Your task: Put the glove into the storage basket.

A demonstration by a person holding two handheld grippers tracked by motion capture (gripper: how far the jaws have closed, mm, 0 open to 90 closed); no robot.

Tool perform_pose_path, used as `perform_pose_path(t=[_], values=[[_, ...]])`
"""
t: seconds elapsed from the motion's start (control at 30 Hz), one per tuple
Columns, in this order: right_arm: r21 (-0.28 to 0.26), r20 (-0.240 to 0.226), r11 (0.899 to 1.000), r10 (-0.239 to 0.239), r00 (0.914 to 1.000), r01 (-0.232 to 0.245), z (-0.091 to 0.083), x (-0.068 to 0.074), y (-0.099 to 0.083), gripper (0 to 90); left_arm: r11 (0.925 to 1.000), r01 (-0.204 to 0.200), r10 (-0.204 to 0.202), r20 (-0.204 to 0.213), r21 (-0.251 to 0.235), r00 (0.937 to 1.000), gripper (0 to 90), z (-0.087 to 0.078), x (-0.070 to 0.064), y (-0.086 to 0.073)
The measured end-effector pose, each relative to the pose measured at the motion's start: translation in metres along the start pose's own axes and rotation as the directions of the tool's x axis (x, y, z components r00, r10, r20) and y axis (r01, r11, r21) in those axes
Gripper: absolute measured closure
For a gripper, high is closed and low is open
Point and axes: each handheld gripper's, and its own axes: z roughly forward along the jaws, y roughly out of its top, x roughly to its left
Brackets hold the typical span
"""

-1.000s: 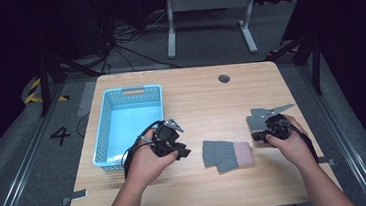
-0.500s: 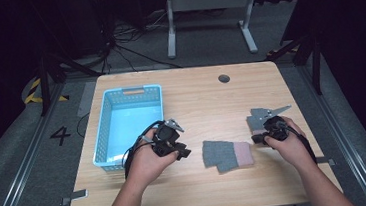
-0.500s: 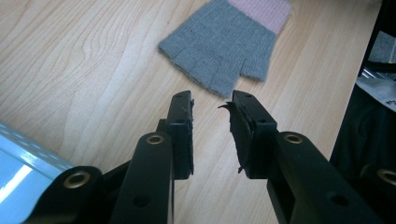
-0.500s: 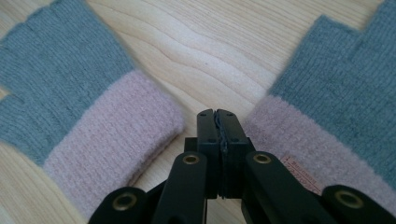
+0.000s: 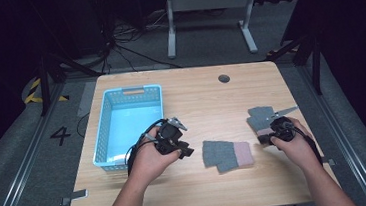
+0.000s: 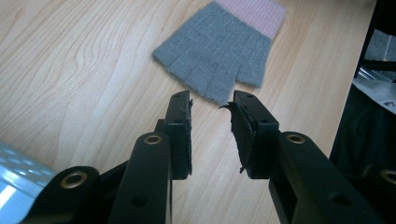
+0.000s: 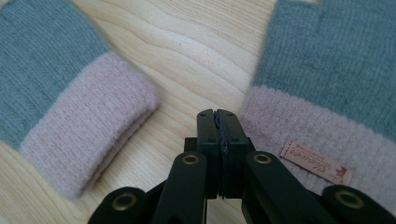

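Two grey fingerless gloves with pink cuffs lie flat on the wooden table [image 5: 195, 94]. One glove [image 5: 227, 155] [image 6: 219, 53] [image 7: 60, 112] is in the middle front, the other glove [image 5: 261, 118] [image 7: 327, 88] to its right, with a small label on its cuff. My left gripper [image 5: 185, 150] [image 6: 212, 105] is open, its tips just short of the middle glove's finger end, with nothing between them. My right gripper [image 5: 270, 136] [image 7: 217, 115] is shut on nothing, low over bare wood between the two cuffs, beside the labelled cuff.
A light blue plastic basket [image 5: 102, 135] stands at the table's left, close behind my left hand. A round cable hole [image 5: 224, 78] sits near the far edge. Beyond the table are dark floor, cables and a metal stand [image 5: 207, 3].
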Motion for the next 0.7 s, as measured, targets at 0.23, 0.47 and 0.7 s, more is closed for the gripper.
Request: perform_pose_path(t=[0.23, 0.47, 0.7], values=[[0.007, 0.003, 1.000, 0.023, 0.9997, -0.023, -0.003, -0.009, -0.008, 89.5, 0.9999, -0.011, 0.011, 0.008, 0.004, 0.9999, 68.6, 0.003, 0.000, 0.004], [0.007, 0.010, 0.998, 0.055, 0.9985, -0.055, -0.007, -0.017, -0.014, 89.1, 0.9998, -0.017, 0.017, 0.017, 0.004, 0.9997, 68.6, 0.004, -0.001, 0.007], [0.004, 0.010, 0.997, 0.080, 0.9967, -0.080, -0.009, -0.024, -0.018, 89.1, 0.9999, -0.015, 0.015, 0.019, 0.000, 0.9997, 68.7, 0.004, -0.001, 0.007]])
